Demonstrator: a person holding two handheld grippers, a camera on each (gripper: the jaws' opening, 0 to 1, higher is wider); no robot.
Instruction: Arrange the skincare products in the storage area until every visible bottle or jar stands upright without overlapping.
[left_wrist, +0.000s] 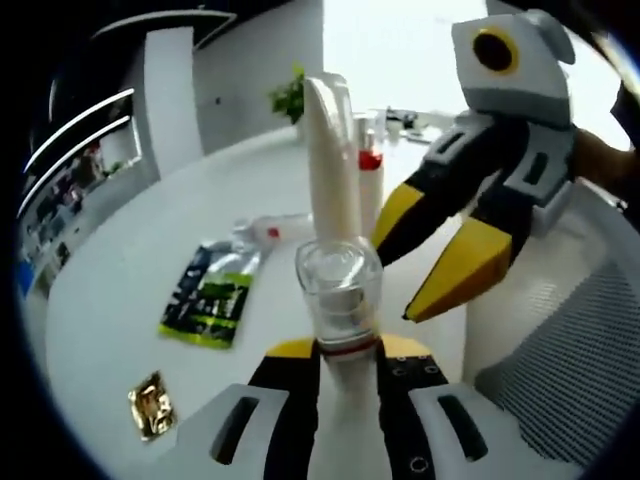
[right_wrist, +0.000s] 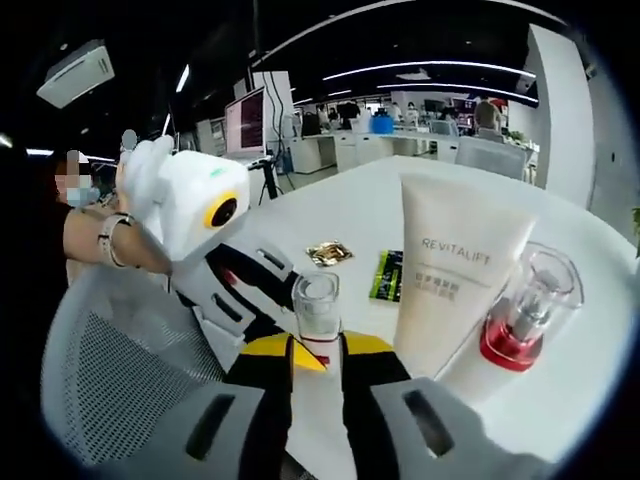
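Two grippers meet at one small clear-capped bottle (left_wrist: 340, 295): in the left gripper view the left gripper (left_wrist: 345, 365) clamps its neck, with the right gripper (left_wrist: 440, 255) spread wide just beside it. The right gripper view shows the bottle (right_wrist: 317, 312) between the right gripper's (right_wrist: 315, 360) jaws; whether they touch it I cannot tell. Beside the bottle stand a white Revitalift tube (right_wrist: 455, 270) and a red-collared pump bottle (right_wrist: 525, 320). Beyond the bottle on the white table (left_wrist: 120, 290) lie a green sachet (left_wrist: 212, 295) and a gold packet (left_wrist: 152, 405); office desks fill the background.
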